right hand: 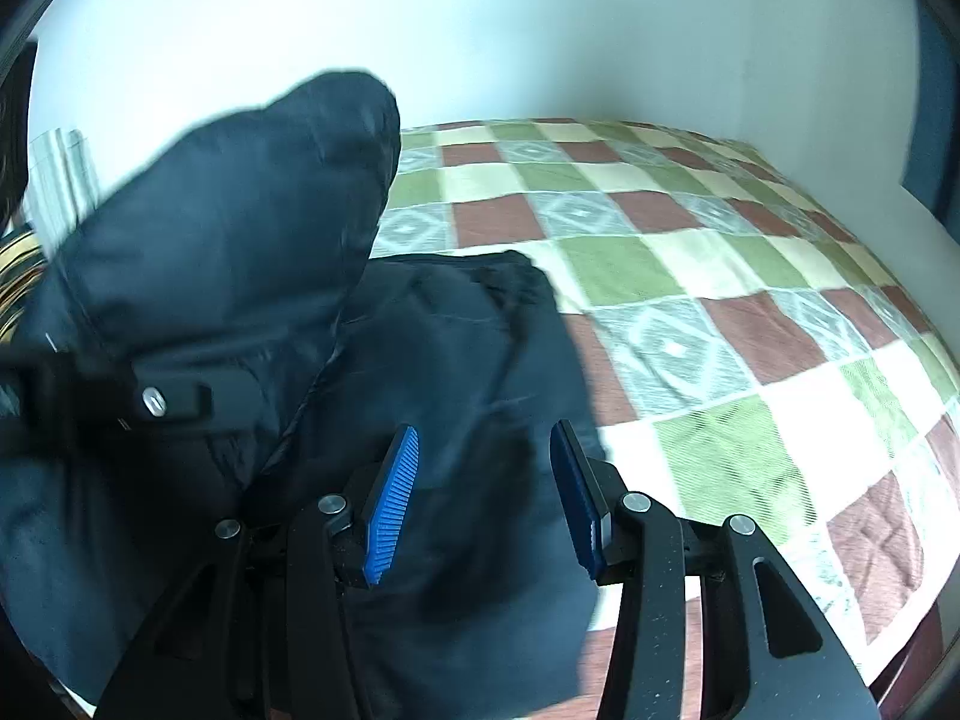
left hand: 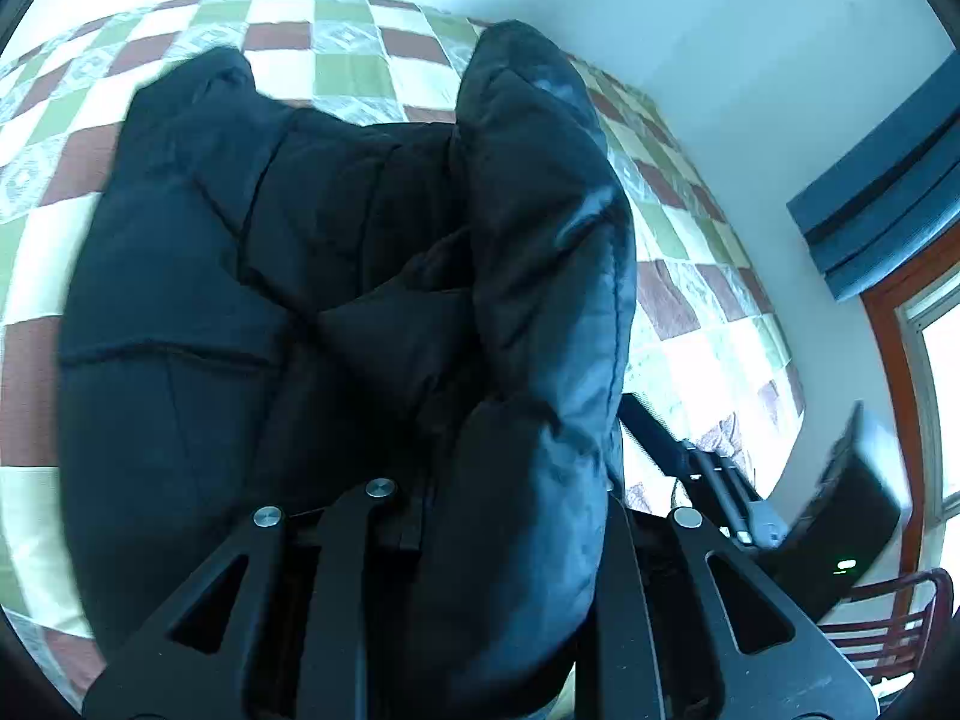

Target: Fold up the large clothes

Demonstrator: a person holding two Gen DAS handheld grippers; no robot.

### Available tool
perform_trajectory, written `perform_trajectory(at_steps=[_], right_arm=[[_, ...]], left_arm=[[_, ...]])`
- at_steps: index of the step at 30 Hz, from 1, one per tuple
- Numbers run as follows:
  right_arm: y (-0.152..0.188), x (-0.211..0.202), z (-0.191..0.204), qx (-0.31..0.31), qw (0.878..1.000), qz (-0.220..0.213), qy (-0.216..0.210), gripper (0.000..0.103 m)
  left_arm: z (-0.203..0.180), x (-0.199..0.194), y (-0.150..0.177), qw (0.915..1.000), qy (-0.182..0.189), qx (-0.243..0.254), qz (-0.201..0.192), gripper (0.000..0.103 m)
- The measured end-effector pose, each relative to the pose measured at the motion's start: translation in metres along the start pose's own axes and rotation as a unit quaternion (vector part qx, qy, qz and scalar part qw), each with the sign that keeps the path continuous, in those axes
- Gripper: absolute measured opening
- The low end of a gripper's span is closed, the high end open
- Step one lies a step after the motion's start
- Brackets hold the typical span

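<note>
A black padded jacket (left hand: 240,240) lies on a checked quilt (left hand: 360,72). One puffy part of it (left hand: 540,210) stands up out of my left gripper (left hand: 516,516), which is shut on it; the fabric hides the fingertips. In the right wrist view the same raised part (right hand: 240,210) hangs from the left gripper (right hand: 150,402) at the left edge. My right gripper (right hand: 486,438) hovers over the flat part of the jacket (right hand: 456,348) near its right edge. Its blue pads (right hand: 393,504) stand apart, holding nothing.
The quilt (right hand: 720,276) covers a bed that runs to a pale wall. A wooden-framed window (left hand: 900,330), a dark panel (left hand: 882,180) and a red chair (left hand: 888,630) stand at the right of the left wrist view. Striped cloth (right hand: 60,180) shows far left.
</note>
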State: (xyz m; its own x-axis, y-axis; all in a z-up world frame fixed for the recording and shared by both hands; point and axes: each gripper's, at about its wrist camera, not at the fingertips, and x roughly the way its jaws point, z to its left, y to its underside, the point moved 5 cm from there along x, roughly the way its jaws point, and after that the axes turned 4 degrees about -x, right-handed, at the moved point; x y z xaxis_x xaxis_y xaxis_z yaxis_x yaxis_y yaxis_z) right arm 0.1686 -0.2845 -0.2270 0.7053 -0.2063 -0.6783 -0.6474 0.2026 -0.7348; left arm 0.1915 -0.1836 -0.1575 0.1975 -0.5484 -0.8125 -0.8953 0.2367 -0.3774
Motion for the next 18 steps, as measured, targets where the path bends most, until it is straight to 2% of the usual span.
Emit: perform_trajectory(at_steps=[8, 12, 16, 18], right_arm=[[0.020, 0.001, -0.054, 0.041, 0.999, 0.018, 0.025, 0.046], [0.023, 0.006, -0.069, 0.043, 0.998, 0.024, 0.028, 0.047], [0.026, -0.004, -0.069, 0.045, 0.998, 0.023, 0.029, 0.049], [0.026, -0.007, -0.070, 0.046, 0.998, 0.021, 0.029, 0.050]], left_arm=[[-0.027, 0.046, 0.003, 0.9996, -0.025, 0.004, -0.010, 0.018], [-0.029, 0.049, 0.006, 0.9984, -0.046, 0.019, -0.025, 0.019], [-0.032, 0.038, 0.010, 0.9988, -0.024, 0.012, -0.041, 0.033], [-0.033, 0.032, 0.011, 0.9986, -0.016, 0.018, -0.048, 0.044]])
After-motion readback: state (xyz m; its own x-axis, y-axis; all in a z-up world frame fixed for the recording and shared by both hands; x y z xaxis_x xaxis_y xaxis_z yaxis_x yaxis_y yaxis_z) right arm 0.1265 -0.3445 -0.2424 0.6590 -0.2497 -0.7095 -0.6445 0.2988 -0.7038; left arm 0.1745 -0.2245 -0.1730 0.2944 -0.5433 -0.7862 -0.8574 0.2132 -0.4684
